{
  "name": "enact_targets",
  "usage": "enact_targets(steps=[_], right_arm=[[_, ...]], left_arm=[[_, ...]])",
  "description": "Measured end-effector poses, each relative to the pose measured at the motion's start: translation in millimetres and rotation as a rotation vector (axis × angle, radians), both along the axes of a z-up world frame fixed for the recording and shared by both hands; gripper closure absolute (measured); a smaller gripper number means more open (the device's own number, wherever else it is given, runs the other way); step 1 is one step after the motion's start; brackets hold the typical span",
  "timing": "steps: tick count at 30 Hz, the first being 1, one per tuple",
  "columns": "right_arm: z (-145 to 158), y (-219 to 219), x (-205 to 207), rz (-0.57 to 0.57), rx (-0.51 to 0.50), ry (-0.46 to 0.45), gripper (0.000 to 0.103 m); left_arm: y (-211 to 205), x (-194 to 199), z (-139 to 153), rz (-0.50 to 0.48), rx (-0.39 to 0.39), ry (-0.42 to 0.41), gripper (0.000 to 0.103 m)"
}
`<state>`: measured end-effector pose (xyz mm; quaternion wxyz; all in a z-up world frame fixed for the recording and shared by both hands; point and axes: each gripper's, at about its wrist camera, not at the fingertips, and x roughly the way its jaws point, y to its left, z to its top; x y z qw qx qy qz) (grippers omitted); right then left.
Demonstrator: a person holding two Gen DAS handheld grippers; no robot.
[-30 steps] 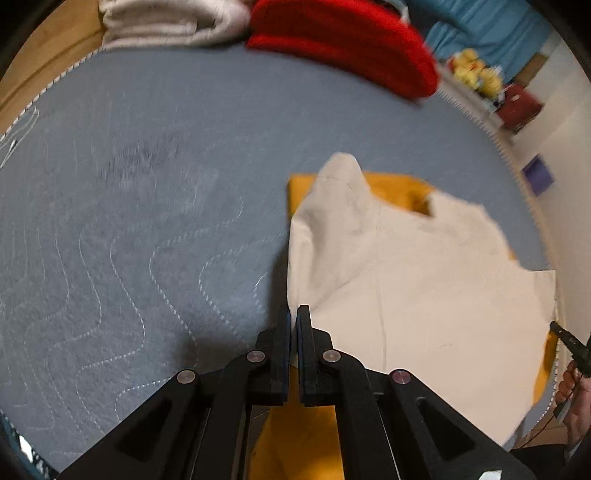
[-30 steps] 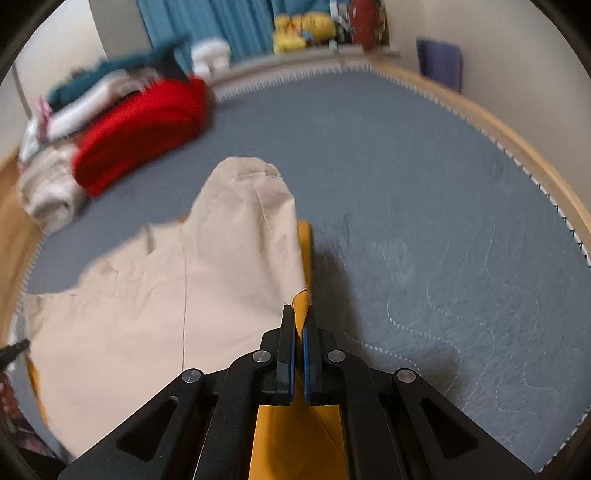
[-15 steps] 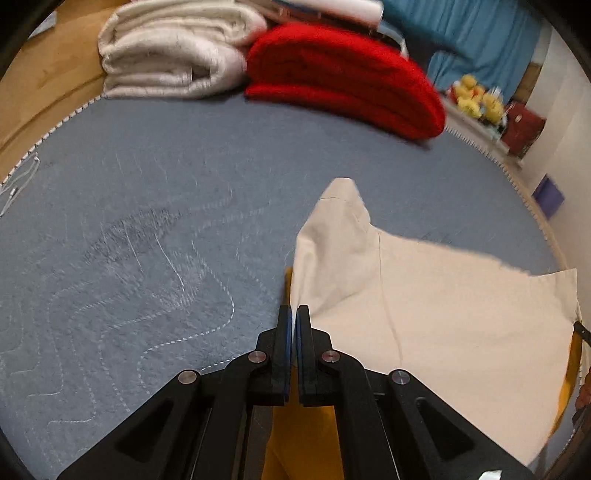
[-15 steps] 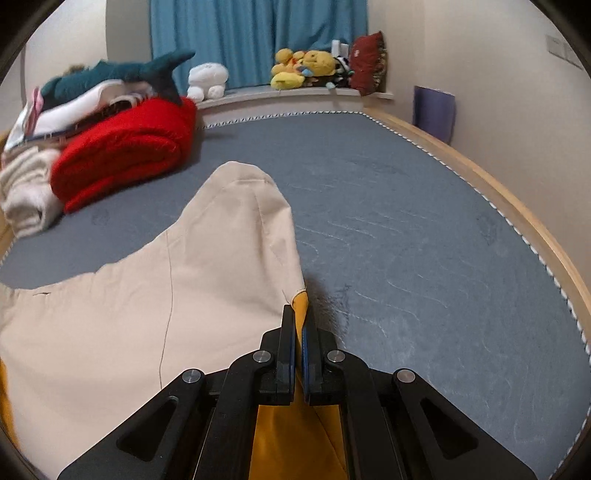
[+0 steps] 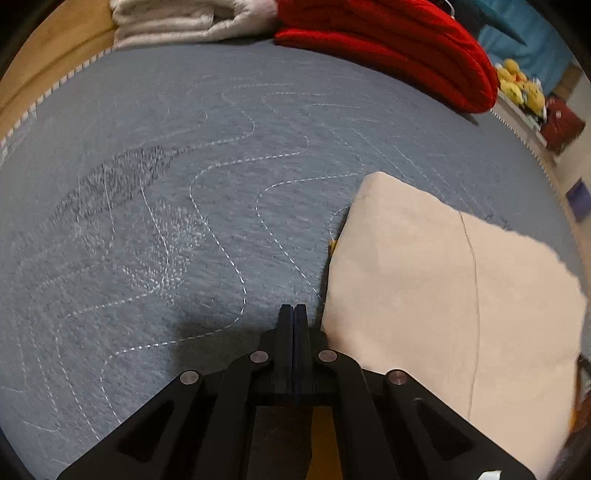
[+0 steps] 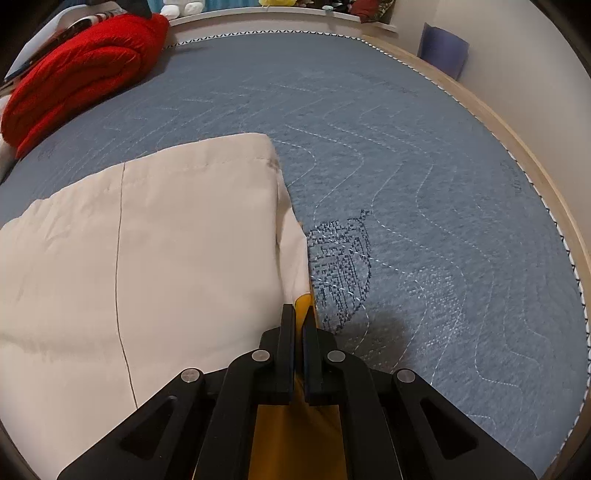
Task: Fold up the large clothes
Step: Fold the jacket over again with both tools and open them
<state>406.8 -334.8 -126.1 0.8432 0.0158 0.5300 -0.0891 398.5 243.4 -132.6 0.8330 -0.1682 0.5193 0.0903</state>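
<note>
The large cream-and-mustard-yellow cloth garment (image 6: pixel 177 258), lying on the blue-grey quilted bed (image 6: pixel 424 206), handles soft and light (wrinkle-prone); left gripper (image 5: pixel 294 314) and right gripper (image 6: pixel 299 321) fingers stay clamped on its near corners.

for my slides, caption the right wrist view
Right gripper shut on yellow-lined cream garment, lowering the fold onto the blue quilt.

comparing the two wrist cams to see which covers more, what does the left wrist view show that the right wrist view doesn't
Left wrist only: the rolled cream-white blanket at the far edge, and the closed left claw.

Right wrist only: the purple flat object leaning on the wall, and the right claw shut on the garment's yellow fabric.

Both: the beige garment with yellow lining, the folded red knitted blanket, and the grey-blue quilted mattress.
</note>
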Motion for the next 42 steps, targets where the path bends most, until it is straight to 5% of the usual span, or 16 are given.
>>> enact_targets(steps=[5,8,12,16,19,22,25,28,32,35,37,42], right_arm=[[31,-17,-11,-0.038,0.049,-0.061,0.086],[68,-23,-33,-0.062,0.065,-0.151,0.084],[90,-9,-65,0.131,0.134,-0.146,0.081],[61,20,-107,0.403,0.099,0.035,0.081],[16,6,-133,0.42,0.007,0.208,0.082],[17,-21,-142,0.337,0.066,0.231,0.085],[20,-33,-150,0.294,0.045,0.251,0.085],[12,-33,-158,0.311,-0.007,0.302,0.085],[11,-38,-169,0.251,-0.057,0.338,0.084],[33,-39,-180,0.183,-0.126,0.288,0.084],[72,-33,-188,0.145,-0.112,0.161,0.084],[148,17,-230,0.174,0.022,-0.121,0.078]], left_arm=[[-12,-23,62,-0.053,0.005,-0.121,0.102],[-36,-47,86,-0.188,-0.074,-0.154,0.09],[-86,-81,67,-0.514,-0.234,0.0,0.083],[-114,-120,36,-0.726,-0.057,0.12,0.08],[-85,-131,28,-0.638,-0.068,0.167,0.084],[-61,-141,40,-0.551,0.001,0.196,0.091],[-57,-154,48,-0.575,-0.071,0.213,0.095],[-58,-170,18,-0.591,0.075,0.363,0.088],[-61,-179,43,-0.517,0.174,0.329,0.088],[-77,-193,88,-0.488,0.198,0.196,0.088],[-81,-207,121,-0.423,0.158,0.091,0.088],[-86,-234,141,-0.218,-0.06,-0.081,0.088]])
